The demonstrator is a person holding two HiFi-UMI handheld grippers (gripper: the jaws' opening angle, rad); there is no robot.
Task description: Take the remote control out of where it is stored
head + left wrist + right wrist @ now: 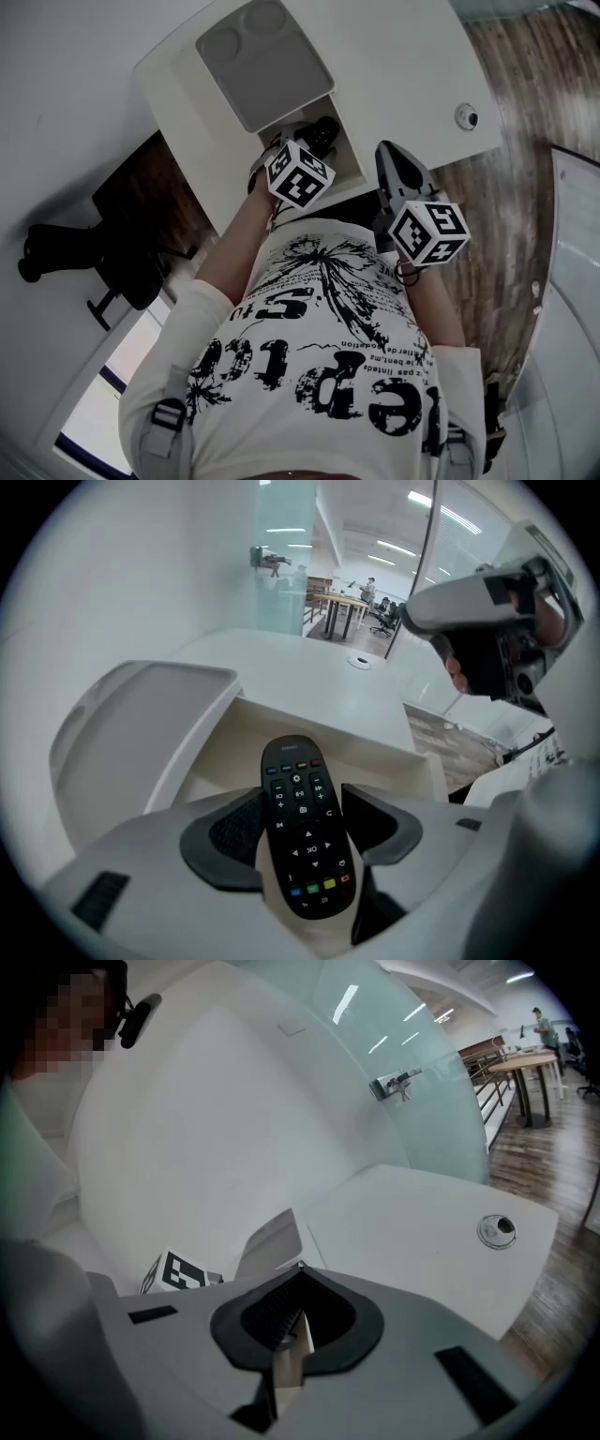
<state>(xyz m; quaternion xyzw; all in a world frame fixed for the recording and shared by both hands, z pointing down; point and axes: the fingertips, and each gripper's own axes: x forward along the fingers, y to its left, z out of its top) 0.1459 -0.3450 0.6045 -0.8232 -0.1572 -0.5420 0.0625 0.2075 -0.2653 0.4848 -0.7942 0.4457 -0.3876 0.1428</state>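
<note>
The black remote control (305, 827) lies face up on the beige bottom of the open compartment (352, 167) in the white desk (412, 84). My left gripper (302, 797) points steeply down into it, jaws wide, one dark pad on either side of the remote and close to its edges, with a sliver of beige showing on the right. In the head view the left gripper (317, 136) hides the remote. My right gripper (389, 152) hovers over the desk just right of the compartment, its tips (300, 1269) together on nothing.
The compartment's grey lid (267, 66) stands flipped open behind the opening. A round cable grommet (466, 116) sits in the desk to the right. A black office chair (122, 244) stands on the left, wooden floor (525, 75) on the right, and a frosted glass wall (412, 1082) beyond the desk.
</note>
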